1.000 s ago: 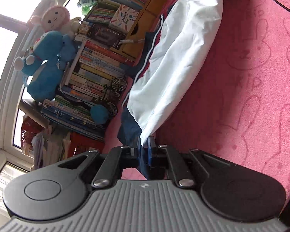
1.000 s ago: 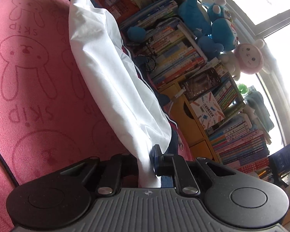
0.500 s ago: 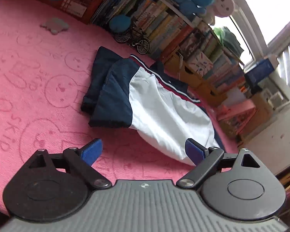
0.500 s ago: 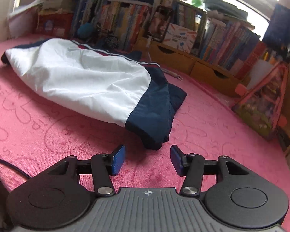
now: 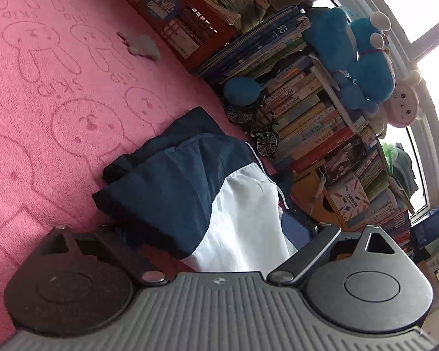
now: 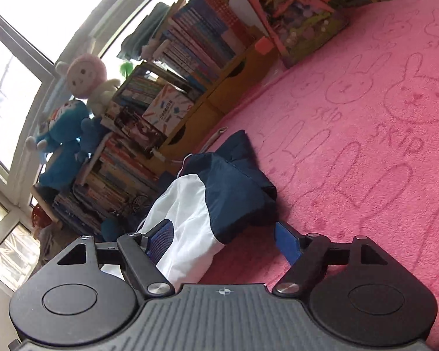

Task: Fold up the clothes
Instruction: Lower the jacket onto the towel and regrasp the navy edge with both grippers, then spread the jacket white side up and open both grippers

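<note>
A navy and white garment (image 5: 175, 187) lies folded in a long bundle on the pink rabbit-print blanket (image 5: 58, 102). My left gripper (image 5: 213, 234) stands wide open at the garment's navy end, and the cloth lies loose between its fingers, covering the left pad. In the right wrist view the same garment (image 6: 234, 193) reaches in between the blue pads. My right gripper (image 6: 224, 241) has its jaws opening, and neither pad presses on the cloth.
Stacked books (image 5: 301, 117) and wooden drawers line the blanket's far edge, topped by blue and pink plush toys (image 5: 360, 64). A small toy bicycle (image 5: 260, 134) stands beside the garment. A grey scrap (image 5: 142, 45) lies near a red crate (image 5: 175, 23). A pink box (image 6: 301, 23) sits at the blanket's (image 6: 365, 146) edge.
Both grippers were shut on the hanging garment, then let go and opened. The garment now lies on the blanket. Both views have rolled, and the grippers came in close over its ends.
</note>
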`<state>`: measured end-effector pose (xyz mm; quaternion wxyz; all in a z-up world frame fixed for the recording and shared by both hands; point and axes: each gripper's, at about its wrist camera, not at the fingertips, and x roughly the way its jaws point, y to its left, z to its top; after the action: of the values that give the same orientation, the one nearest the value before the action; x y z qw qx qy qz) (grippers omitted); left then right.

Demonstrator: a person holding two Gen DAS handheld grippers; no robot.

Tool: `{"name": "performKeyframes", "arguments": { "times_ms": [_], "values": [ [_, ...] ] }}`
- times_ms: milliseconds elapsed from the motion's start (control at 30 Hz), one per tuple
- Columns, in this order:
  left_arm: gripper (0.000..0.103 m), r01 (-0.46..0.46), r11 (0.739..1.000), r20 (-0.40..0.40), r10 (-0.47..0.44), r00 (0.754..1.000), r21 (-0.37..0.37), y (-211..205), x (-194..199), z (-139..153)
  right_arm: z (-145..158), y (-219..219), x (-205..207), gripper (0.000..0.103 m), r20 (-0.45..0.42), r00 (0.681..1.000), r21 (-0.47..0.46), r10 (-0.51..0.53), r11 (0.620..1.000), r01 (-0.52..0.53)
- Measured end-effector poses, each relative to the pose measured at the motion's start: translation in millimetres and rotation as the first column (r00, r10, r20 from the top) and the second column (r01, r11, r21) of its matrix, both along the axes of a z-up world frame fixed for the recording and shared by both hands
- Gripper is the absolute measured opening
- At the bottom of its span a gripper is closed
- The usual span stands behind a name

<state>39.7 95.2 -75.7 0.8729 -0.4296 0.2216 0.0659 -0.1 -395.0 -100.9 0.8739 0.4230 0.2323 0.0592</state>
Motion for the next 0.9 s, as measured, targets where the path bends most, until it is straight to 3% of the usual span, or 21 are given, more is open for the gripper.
{"name": "performKeyframes", "arguments": {
  "times_ms": [33,100,133,167,200,267,300,367,433,567,633,700,733,800,867,900],
  "values": [
    [0.092,-0.005,1.0,-0.005,0.005,1.0,0.025,-3.9,4.0,-1.3,1.0,4.3,7.6,0.076,-0.008,1.0,-0.003,-0.003,1.0,0.003],
    [0.078,-0.015,0.998,-0.012,0.016,1.0,0.061,-9.9,11.9,-3.5,2.4,12.6,23.2,0.076,-0.027,0.999,-0.025,-0.02,1.0,0.019],
    [0.054,-0.024,0.998,-0.033,0.026,0.999,0.064,-9.1,15.2,-6.8,3.0,16.7,31.0,0.076,-0.037,0.999,-0.036,-0.028,0.999,0.027],
    [0.023,-0.03,0.998,-0.054,0.033,0.998,0.061,-7.8,18.6,-10.1,4.1,20.8,39.2,0.076,-0.047,0.998,-0.05,-0.032,0.998,0.03],
    [0.015,-0.026,0.999,-0.067,0.028,0.997,0.037,-4.4,21.8,-13.3,4.8,24.4,47.6,0.073,-0.055,0.998,-0.064,-0.039,0.997,0.035],
    [0.008,-0.028,1.0,-0.048,0.029,0.998,0.01,0.8,20.0,-16.4,0.6,27.4,62.7,0.039,-0.089,0.995,-0.057,-0.041,0.998,0.036],
    [0.007,-0.023,0.998,-0.031,0.025,0.999,0.052,-1.5,17.0,-9.8,-4.7,27.5,71.0,0.017,-0.113,0.993,-0.034,-0.029,0.999,0.025],
    [0.006,-0.015,0.991,0.005,0.015,1.0,0.136,-6.3,9.5,4.3,-1.8,30.3,71.5,0.012,-0.104,0.994,-0.047,-0.018,0.999,0.013],
    [0.006,-0.011,0.977,0.048,0.001,0.999,0.215,-9.5,-8.3,21.5,20.1,41.6,55.7,0.01,-0.023,1.0,-0.171,-0.005,0.985,0.001],
    [0.007,-0.027,0.927,0.089,-0.007,0.996,0.374,-13.2,-52.0,36.0,50.6,52.1,10.0,0.01,0.077,0.996,-0.272,0.043,0.962,-0.02],
    [0.009,0.01,0.908,0.022,-0.021,1.0,0.419,-10.8,-61.0,23.5,44.2,52.7,-0.6,0.01,0.054,0.997,-0.312,0.062,0.949,-0.042],
    [0.015,0.053,0.915,-0.066,-0.029,0.997,0.4,-1.8,-63.7,3.7,29.8,52.7,-5.9,0.011,0.013,0.997,-0.331,0.07,0.942,-0.062],
    [0.022,0.067,0.92,-0.097,-0.032,0.995,0.386,3.2,-65.7,-3.9,21.4,52.7,-7.6,0.014,-0.011,0.997,-0.335,0.071,0.94,-0.071],
    [0.029,0.071,0.926,-0.088,-0.041,0.995,0.37,14.0,-75.5,-8.0,9.7,48.8,-12.6,0.02,-0.046,0.997,-0.323,0.059,0.944,-0.07],
    [0.044,0.07,0.913,-0.089,-0.038,0.995,0.401,21.1,-84.0,-3.6,6.6,40.9,-19.9,0.026,-0.027,0.999,-0.314,0.043,0.948,-0.05],
    [0.046,0.071,0.906,-0.095,-0.034,0.995,0.418,23.6,-87.4,-2.1,6.7,38.0,-23.5,0.033,-0.019,0.999,-0.329,0.026,0.944,-0.031]
  ]
}}
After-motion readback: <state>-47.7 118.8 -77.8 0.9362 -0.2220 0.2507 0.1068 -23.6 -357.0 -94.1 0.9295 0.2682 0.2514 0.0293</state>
